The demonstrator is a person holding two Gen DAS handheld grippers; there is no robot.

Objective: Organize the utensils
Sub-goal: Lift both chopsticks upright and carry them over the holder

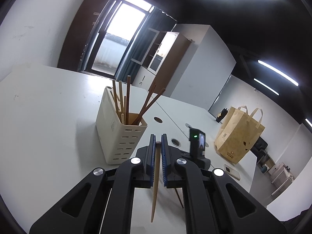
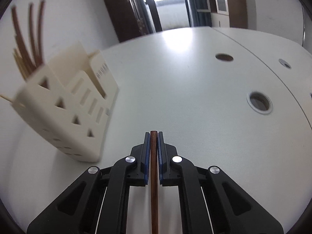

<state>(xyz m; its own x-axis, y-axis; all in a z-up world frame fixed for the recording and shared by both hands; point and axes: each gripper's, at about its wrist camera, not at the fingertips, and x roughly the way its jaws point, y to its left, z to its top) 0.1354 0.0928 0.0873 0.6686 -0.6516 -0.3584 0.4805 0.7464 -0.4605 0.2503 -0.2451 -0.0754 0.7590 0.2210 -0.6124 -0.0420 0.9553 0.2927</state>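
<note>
While my left gripper clenches a pale chopstick and my right gripper a dark chopstick, both must next go into the cream holder at the far left.

Right tongs clamped on dark brown chopstick, over white table. Cream holder at left, blurred, tilted, with chopsticks in it.

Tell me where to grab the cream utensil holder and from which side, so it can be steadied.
Grip the cream utensil holder by its bare slotted front wall, just under the rim, coming from the front. Chopsticks fan out above the opening, so a top approach would likely hit them. Both grippers already hold a chopstick.
</note>
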